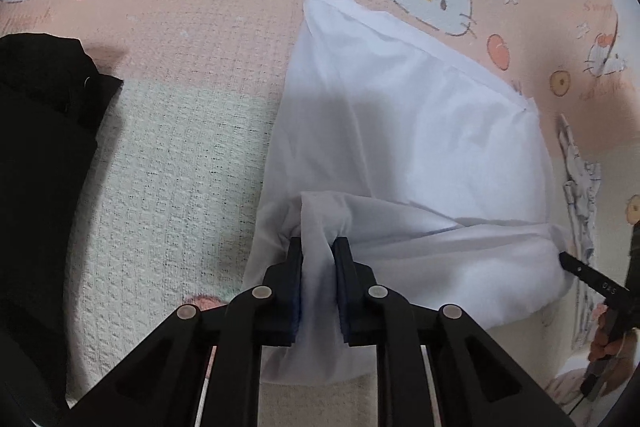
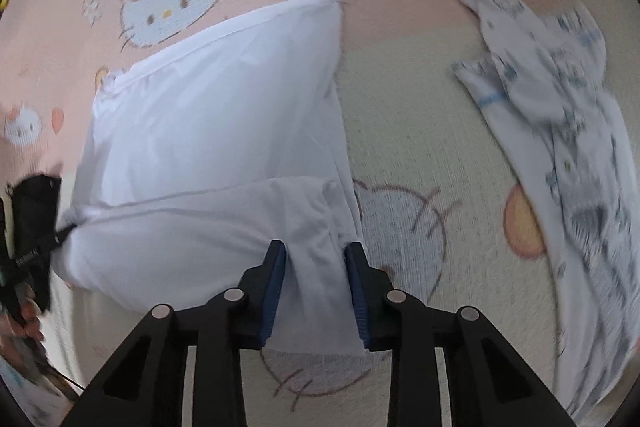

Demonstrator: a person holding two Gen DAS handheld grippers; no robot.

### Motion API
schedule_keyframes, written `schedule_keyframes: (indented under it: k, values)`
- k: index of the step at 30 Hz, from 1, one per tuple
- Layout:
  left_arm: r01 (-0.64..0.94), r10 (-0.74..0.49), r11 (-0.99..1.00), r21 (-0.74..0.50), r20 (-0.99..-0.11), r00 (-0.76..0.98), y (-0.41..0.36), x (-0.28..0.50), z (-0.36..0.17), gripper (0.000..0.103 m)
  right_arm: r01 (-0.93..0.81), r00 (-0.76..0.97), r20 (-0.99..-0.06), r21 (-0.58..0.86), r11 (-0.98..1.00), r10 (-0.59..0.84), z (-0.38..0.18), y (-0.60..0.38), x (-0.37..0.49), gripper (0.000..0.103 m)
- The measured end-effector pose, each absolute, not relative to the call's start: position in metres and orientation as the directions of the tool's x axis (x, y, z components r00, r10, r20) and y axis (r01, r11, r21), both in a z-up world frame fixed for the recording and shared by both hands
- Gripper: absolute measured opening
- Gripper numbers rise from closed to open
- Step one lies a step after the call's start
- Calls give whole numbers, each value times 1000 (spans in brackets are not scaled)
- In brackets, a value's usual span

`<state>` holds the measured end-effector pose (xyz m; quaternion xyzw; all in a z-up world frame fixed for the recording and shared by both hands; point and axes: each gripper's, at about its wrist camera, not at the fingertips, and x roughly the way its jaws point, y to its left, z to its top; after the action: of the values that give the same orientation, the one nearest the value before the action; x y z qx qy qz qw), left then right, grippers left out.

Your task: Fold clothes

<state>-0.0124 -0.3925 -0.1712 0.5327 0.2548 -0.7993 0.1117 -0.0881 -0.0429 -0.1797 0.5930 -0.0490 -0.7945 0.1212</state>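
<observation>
Gripping the white garment point(image 1: 400, 131) edge, both claws leave blanket point(image 1: 172, 163) room.

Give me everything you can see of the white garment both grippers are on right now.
The white garment is thin, plain, slightly sheer fabric with a stitched hem band along its far edge. It lies spread on the pink and cream cartoon-cat blanket, its near edge bunched and lifted. The left gripper pinches one near corner fold between its blue pads; the right gripper has the other corner's fabric between its pads. A small tab shows at the far corner.
</observation>
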Motion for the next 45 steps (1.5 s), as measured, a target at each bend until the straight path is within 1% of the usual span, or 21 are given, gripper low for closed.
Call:
schedule_keyframes:
  k: [1, 2, 3, 5, 6, 7, 8, 10, 11, 12, 14, 16, 18, 21, 24, 26, 29, 31, 38, 42, 45]
  values:
    - [456, 105, -833, -313, -899, -426, -394, -9, -166, 15, 118, -270, -929, 230, -966, -254, -178, -39, -86, 40]
    - [462, 115, -817, -345, -883, -455, -394, -3, -158, 15, 104, -283, -927, 225, -969, -245, -174, -37, -82, 49]
    - [465, 125, -801, -376, -866, -485, -395, 2, -150, 19, 93, -315, -925, 193, -977, -213, -167, -35, -77, 52]
    - [469, 142, -766, -438, -828, -542, -397, 12, -135, 34, 81, -408, -900, 133, -988, -155, -146, -34, -65, 52]
    - [465, 131, -766, -443, -816, -563, -395, 17, -126, 53, 75, -456, -879, 121, -990, -142, -136, -35, -58, 53]
    - [455, 102, -784, -422, -811, -577, -390, 20, -118, 65, 68, -493, -855, 145, -987, -159, -128, -37, -52, 53]
    - [433, 80, -811, -394, -807, -584, -384, 21, -110, 67, 62, -529, -830, 168, -984, -175, -119, -39, -45, 52]
    - [362, 53, -875, -322, -806, -589, -369, 19, -100, 67, 58, -583, -785, 218, -974, -210, -106, -45, -35, 41]
    - [320, 57, -899, -298, -806, -590, -358, 16, -98, 66, 72, -564, -789, 249, -966, -245, -108, -53, -35, 24]
    - [280, 81, -913, -297, -803, -590, -346, 9, -100, 66, 85, -544, -791, 280, -956, -280, -110, -62, -36, 16]
    - [221, 136, -921, -321, -795, -591, -325, -2, -106, 62, 122, -503, -795, 322, -939, -338, -121, -83, -39, 8]
    - [183, 200, -910, -372, -780, -593, -308, -10, -117, 29, 172, -461, -807, 328, -929, -370, -136, -107, -43, 8]
    - [168, 253, -890, -424, -765, -592, -294, -22, -130, 19, 218, -427, -811, 336, -916, -399, -150, -128, -44, 8]
    - [172, 263, -887, -429, -775, -575, -282, -34, -146, 11, 258, -406, -774, 413, -873, -486, -164, -142, -45, 7]
    - [198, 261, -879, -433, -786, -561, -277, -33, -156, 11, 267, -369, -763, 460, -847, -531, -179, -143, -54, 6]
    - [216, 225, -892, -398, -804, -550, -278, -33, -163, 11, 235, -314, -783, 484, -843, -537, -197, -139, -61, 6]
    - [235, 181, -909, -344, -834, -521, -285, -32, -176, 11, 254, -317, -844, 364, -896, -433, -215, -142, -60, 0]
    - [225, 181, -914, -338, -835, -519, -293, -28, -181, 6, 249, -310, -845, 370, -895, -436, -217, -139, -63, 0]
    - [193, 284, -871, -453, -783, -554, -345, -5, -178, 5, 195, -241, -823, 477, -857, -514, -218, -110, -75, 0]
    - [301, 214, -850, -433, -805, -554, -395, 8, -182, 5, 81, -226, -779, 584, -808, -585, -221, -74, -86, 0]
    - [355, 251, -791, -499, -793, -555, -428, 20, -192, 5, 19, -268, -786, 574, -819, -557, -216, -50, -93, 0]
